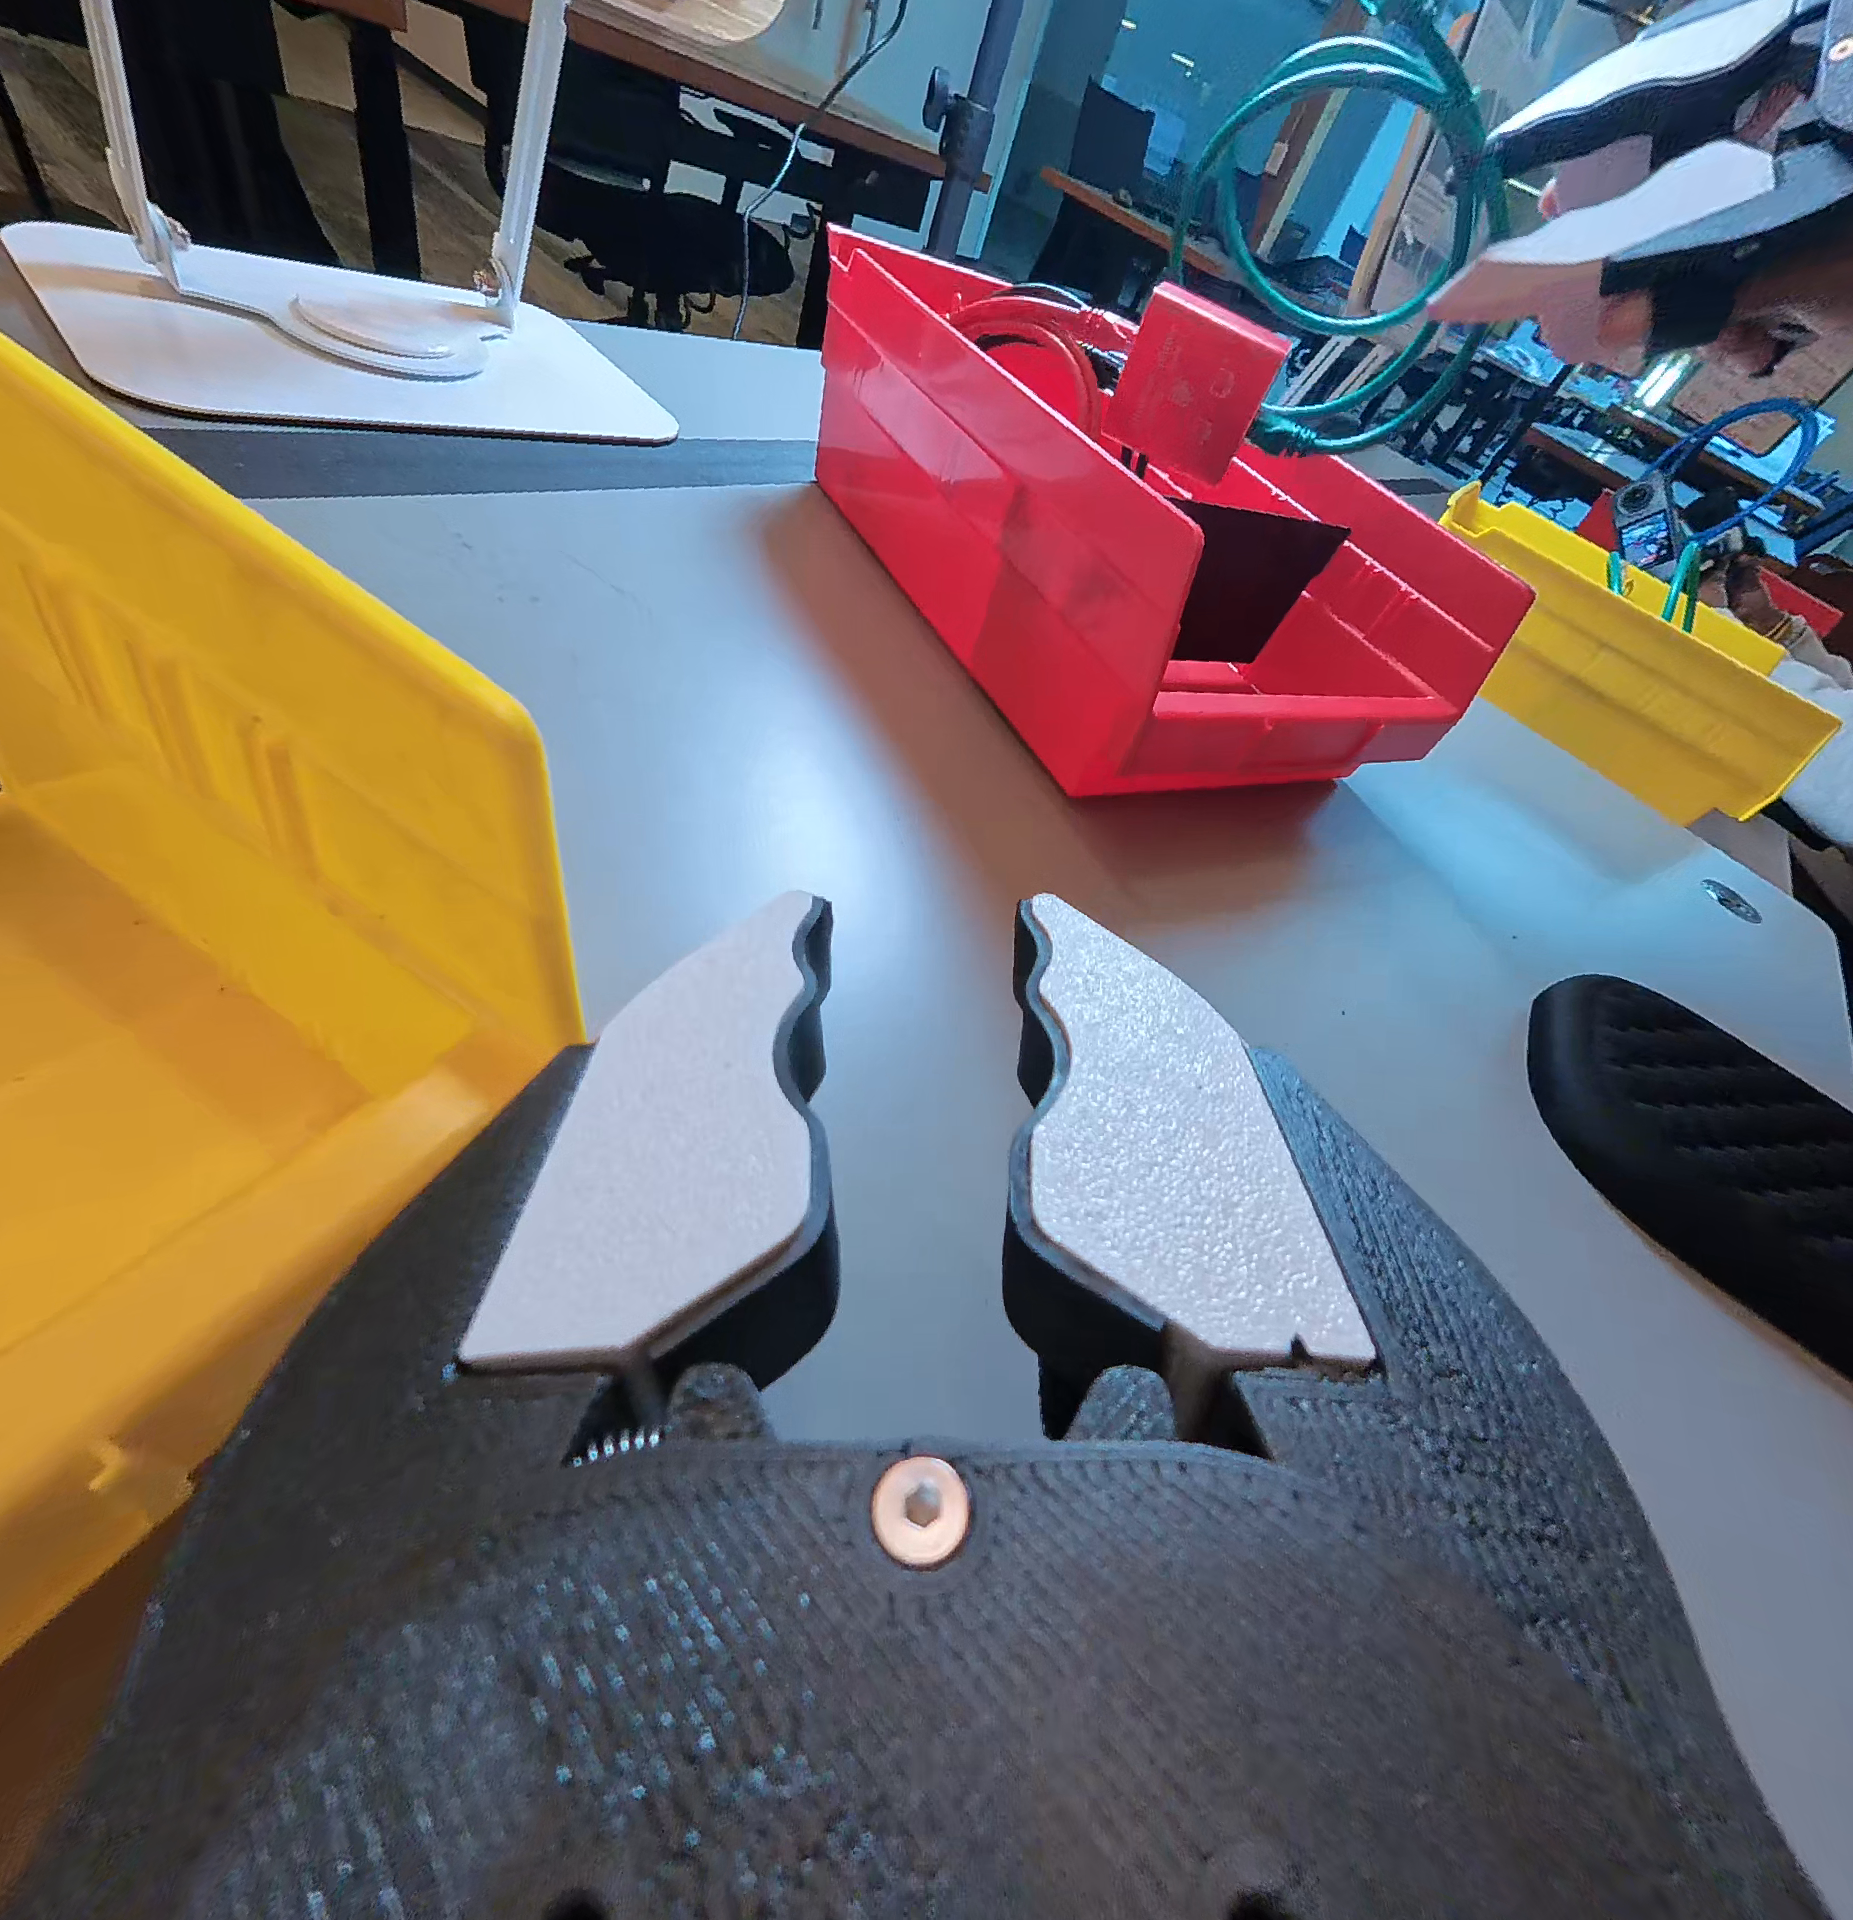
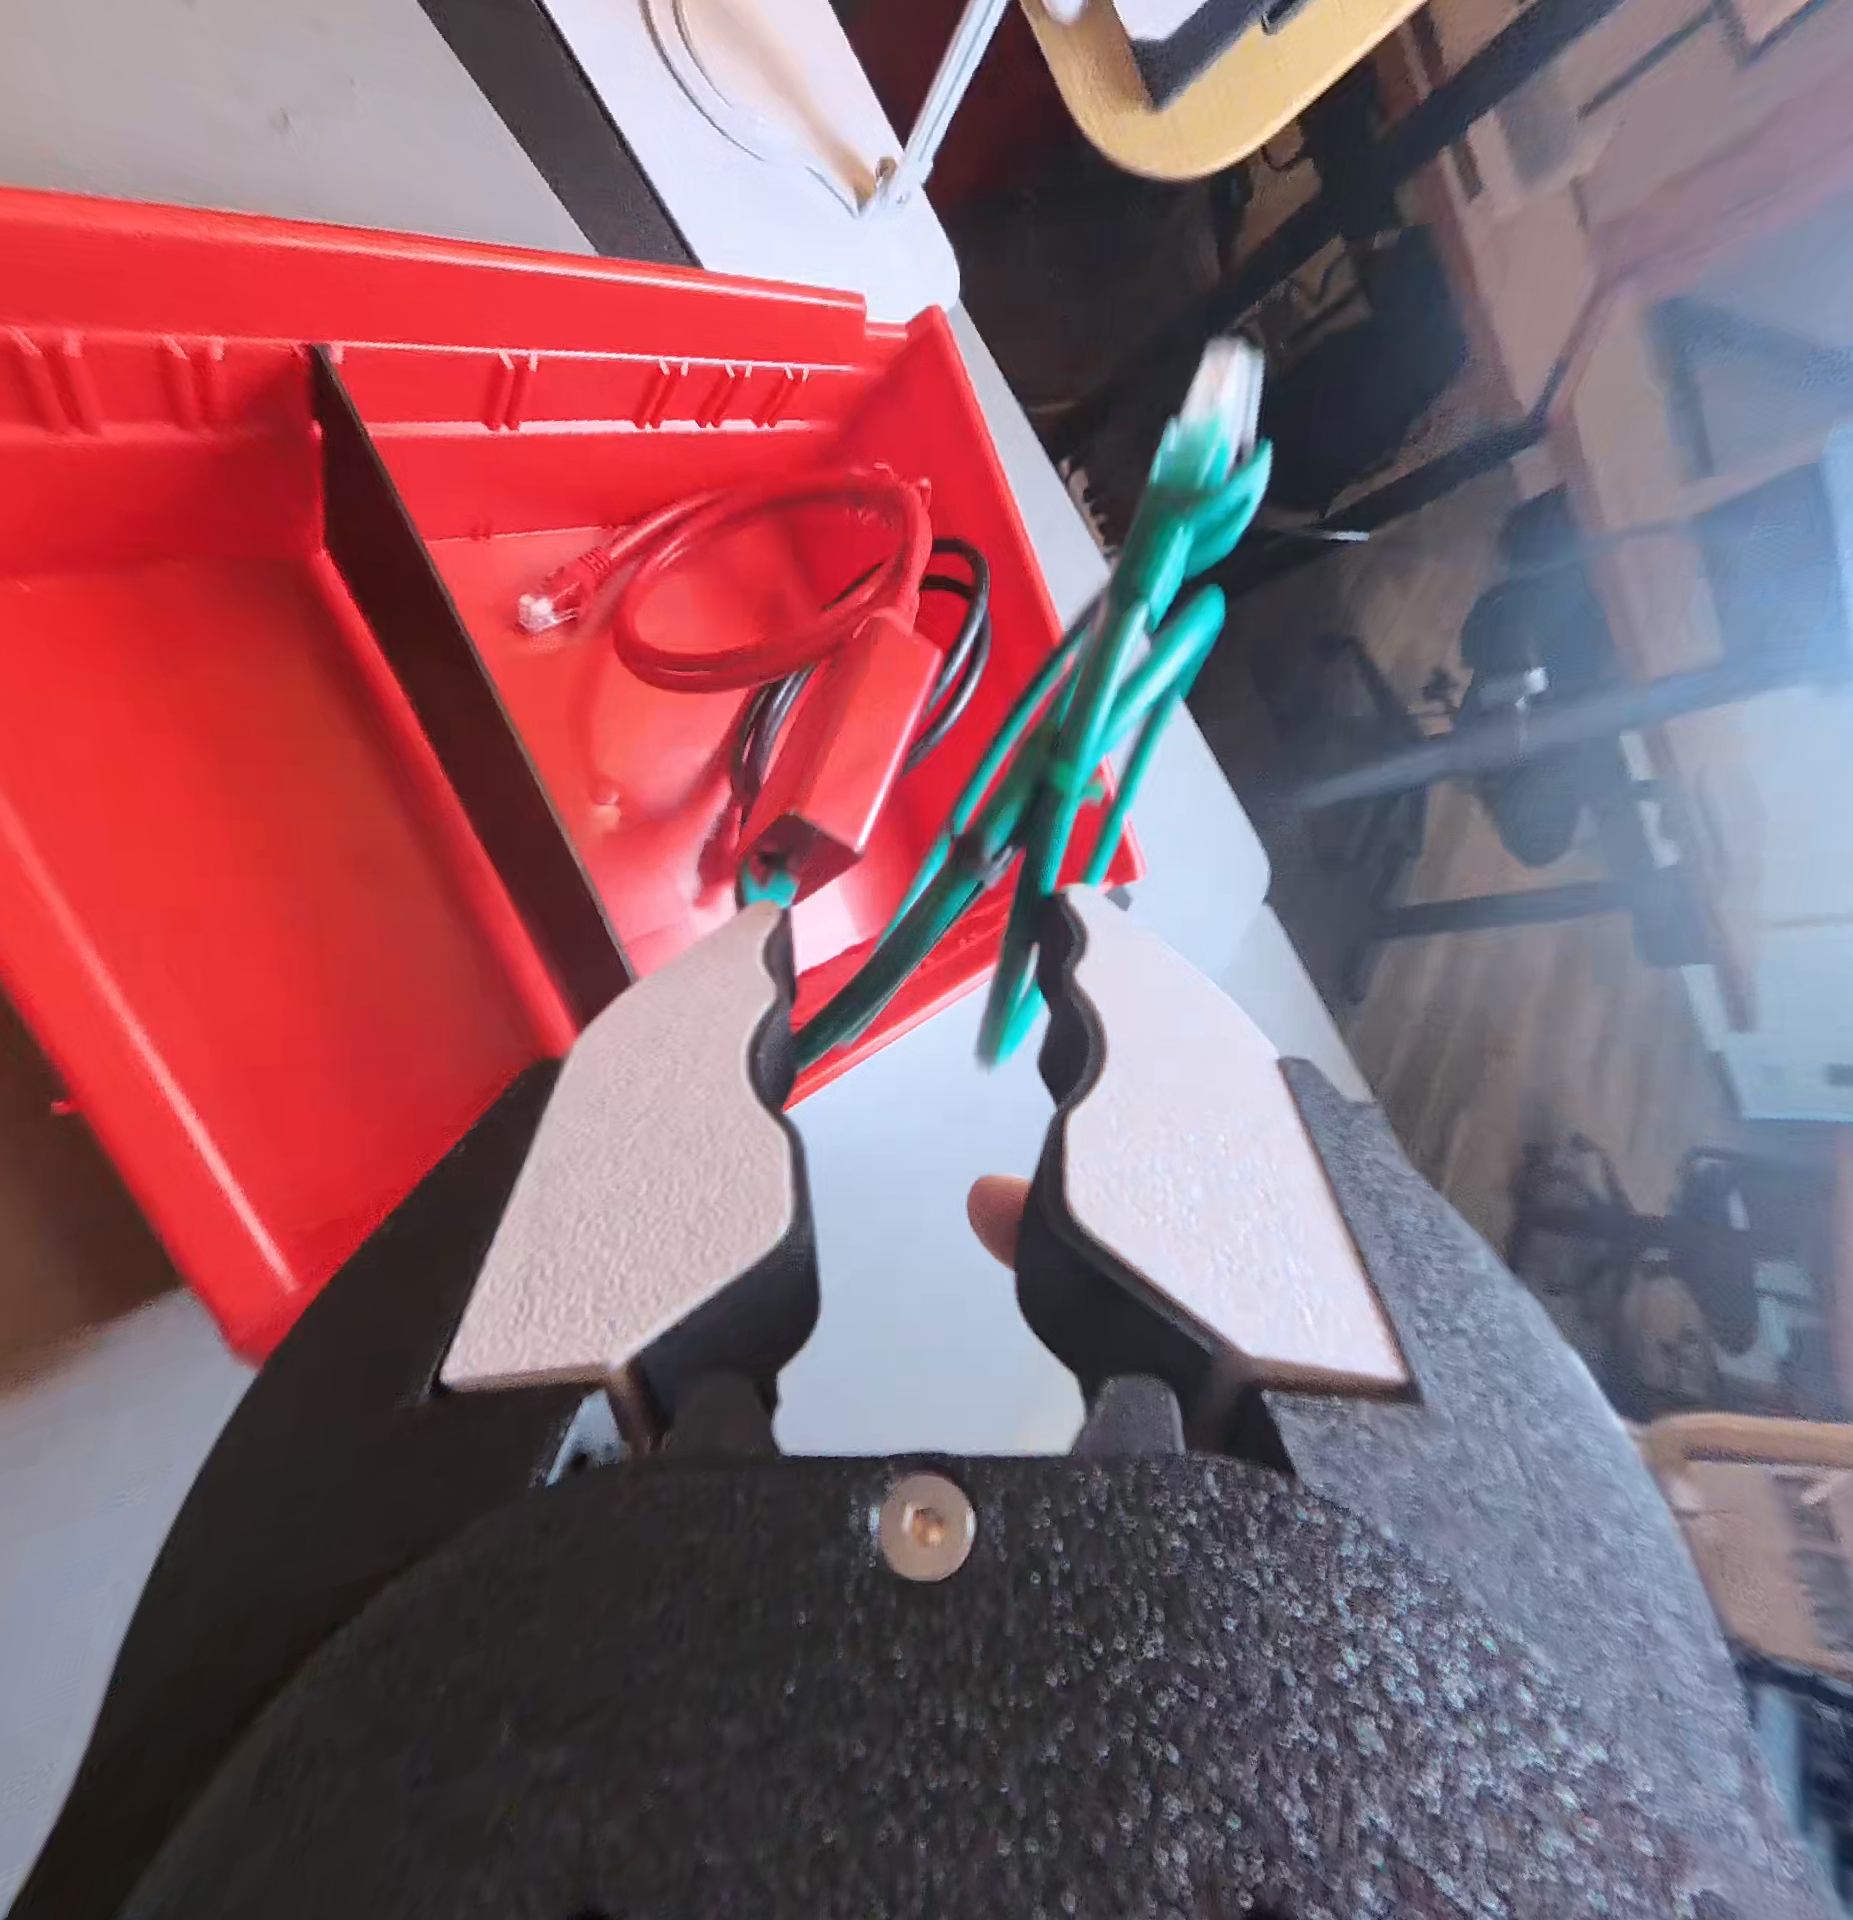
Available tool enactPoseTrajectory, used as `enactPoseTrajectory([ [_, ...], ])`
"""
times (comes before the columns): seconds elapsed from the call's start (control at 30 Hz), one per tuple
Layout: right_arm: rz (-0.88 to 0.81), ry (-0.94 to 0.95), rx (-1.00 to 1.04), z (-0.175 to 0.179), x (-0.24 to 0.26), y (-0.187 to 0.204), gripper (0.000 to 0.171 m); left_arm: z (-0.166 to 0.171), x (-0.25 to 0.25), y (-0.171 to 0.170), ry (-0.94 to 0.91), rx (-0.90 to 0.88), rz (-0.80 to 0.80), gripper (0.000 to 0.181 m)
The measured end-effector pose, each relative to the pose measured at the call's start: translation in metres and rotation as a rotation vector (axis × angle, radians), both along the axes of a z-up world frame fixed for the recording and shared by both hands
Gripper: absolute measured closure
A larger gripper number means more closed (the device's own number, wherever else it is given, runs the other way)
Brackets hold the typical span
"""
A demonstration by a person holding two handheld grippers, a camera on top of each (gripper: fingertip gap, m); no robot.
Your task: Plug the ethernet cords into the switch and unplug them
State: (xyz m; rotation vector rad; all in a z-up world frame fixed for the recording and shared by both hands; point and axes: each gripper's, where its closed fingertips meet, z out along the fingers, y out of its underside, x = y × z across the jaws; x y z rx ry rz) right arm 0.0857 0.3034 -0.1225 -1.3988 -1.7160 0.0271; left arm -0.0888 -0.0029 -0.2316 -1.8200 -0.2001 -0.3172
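Observation:
A red switch [image 2: 849, 738] lies in the back compartment of a red bin [image 2: 226, 831]; in the left wrist view the switch [image 1: 1192, 384] is tilted up on edge. A green ethernet cord [image 2: 1109, 675] has one plug in the switch. It runs up across my right gripper [image 2: 914, 914], whose jaws stand wide apart and touch the cord. The cord's free plug [image 2: 1228, 384] is blurred in the air. The cord also shows as a loop [image 1: 1358, 324] in the left wrist view, under the right gripper [image 1: 1587, 239]. My left gripper [image 1: 924, 966] is open and empty over the grey table.
A red cord [image 2: 766, 582] and a black cable [image 2: 963, 623] lie coiled beside the switch. A black divider [image 2: 434, 644] splits the bin. A yellow bin [image 1: 226, 935] is at the left gripper's left and another [image 1: 1628, 675] at far right. A white stand base [image 1: 330, 343] is behind. Spacing between my two grippers at the tips: around 35 cm.

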Motion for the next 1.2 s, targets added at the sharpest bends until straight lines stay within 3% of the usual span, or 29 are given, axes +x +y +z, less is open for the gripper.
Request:
enactPoseTrajectory([
  [0.1, 0.003, -0.108, 0.057, -0.011, -0.011, 0.021, 0.152, 0.000, 0.001, 0.000, 0.002, -0.003, -0.005, 0.148],
  [0.2, -0.061, -0.170, -0.021, -0.030, -0.024, 0.049, 0.154, 0.001, 0.001, -0.001, -0.001, 0.001, -0.008, 0.148],
  [0.33, -0.016, -0.316, -0.048, -0.056, -0.046, 0.058, 0.154, 0.002, 0.001, 0.000, -0.017, 0.003, -0.011, 0.148],
  [0.5, 0.083, -0.477, -0.096, -0.094, -0.057, 0.041, 0.154, 0.003, 0.003, -0.001, -0.021, 0.006, -0.026, 0.148],
  [0.63, 0.109, -0.488, -0.197, -0.111, -0.055, 0.022, 0.154, 0.004, 0.006, 0.000, -0.015, 0.010, -0.035, 0.148],
  [0.73, 0.105, -0.440, -0.268, -0.103, -0.054, 0.014, 0.144, 0.002, 0.007, 0.000, -0.011, 0.001, -0.039, 0.148],
  [0.93, 0.118, -0.293, -0.403, -0.074, -0.041, -0.001, 0.107, 0.008, 0.003, -0.002, 0.039, 0.012, -0.027, 0.145],
  [1.2, 0.215, -0.167, -0.334, -0.055, 0.003, -0.041, 0.095, 0.037, -0.016, -0.022, 0.364, -0.014, 0.010, 0.128],
])
